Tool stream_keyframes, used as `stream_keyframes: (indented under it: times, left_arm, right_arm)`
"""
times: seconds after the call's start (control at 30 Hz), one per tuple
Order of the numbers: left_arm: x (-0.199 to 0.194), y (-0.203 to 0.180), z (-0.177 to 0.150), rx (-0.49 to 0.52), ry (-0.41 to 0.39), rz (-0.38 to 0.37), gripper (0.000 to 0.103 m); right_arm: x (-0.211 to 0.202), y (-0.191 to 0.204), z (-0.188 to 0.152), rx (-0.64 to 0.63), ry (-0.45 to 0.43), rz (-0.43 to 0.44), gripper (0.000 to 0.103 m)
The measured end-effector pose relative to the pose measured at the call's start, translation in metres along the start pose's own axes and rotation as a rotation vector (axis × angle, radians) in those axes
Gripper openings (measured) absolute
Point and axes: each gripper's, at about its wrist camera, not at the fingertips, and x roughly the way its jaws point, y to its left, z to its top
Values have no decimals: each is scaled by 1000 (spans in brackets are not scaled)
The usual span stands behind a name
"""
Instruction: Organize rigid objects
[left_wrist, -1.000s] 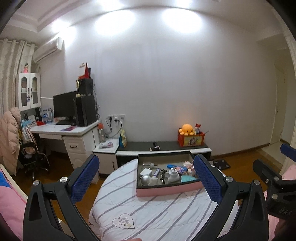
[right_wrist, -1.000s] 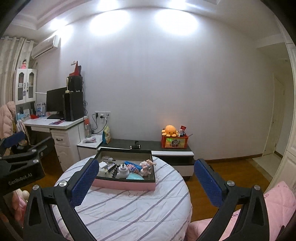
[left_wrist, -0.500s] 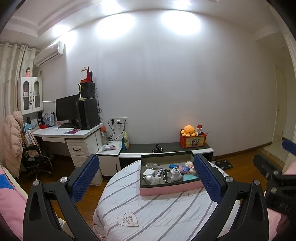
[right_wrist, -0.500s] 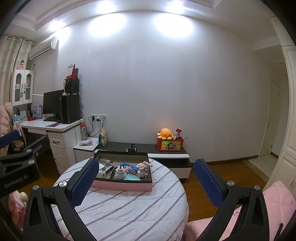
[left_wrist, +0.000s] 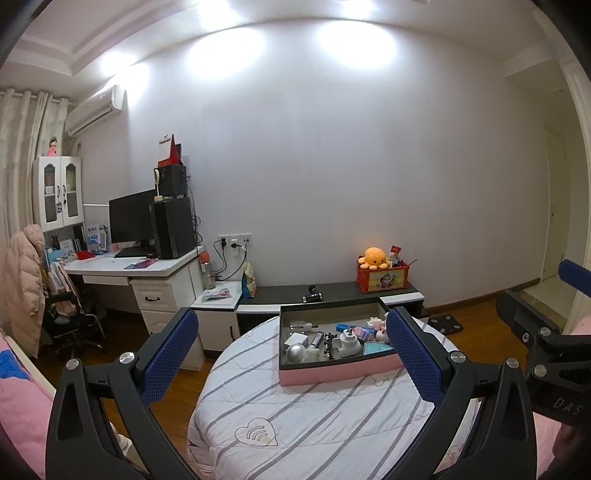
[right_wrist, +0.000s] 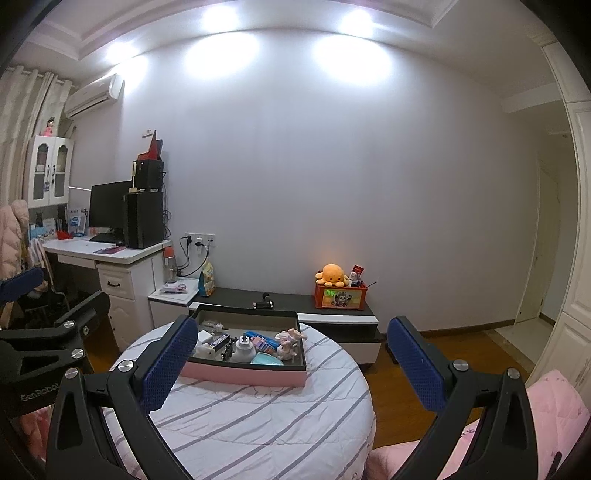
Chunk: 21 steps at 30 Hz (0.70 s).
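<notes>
While held above round striped bench (left_wrist: 317, 417), both sets of jaws wide apart, gripping nothing: left gripper (left_wrist: 291, 350), right gripper (right_wrist: 291, 350). Pink tray (left_wrist: 340, 373) of small items at 12 o'clock on bench.

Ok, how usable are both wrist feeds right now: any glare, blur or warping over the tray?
Left wrist: ceiling lights blow out the upper wall, tray evenly lit and sharp, small items hard to identify. Right wrist: same glare up top, fisheye bends the door frame, tray clear, partly hidden by the claw finger.
</notes>
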Motion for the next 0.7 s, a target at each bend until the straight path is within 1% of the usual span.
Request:
stream_keyframes:
  times: [0.27,0.4,0.7]
  left_arm:
    - [-3,3,-1,-2,-1,-9,103]
    - [-4,2,1,0,-2,-16,103]
    - [-5,0,0,10,-2,-19,103]
  right_arm:
    - [0,-1,1,0,-2,4,103]
    - [-1,-2,1,1,-2,-14,103]
    - [-5,-3,2,4,-2,-19,103]
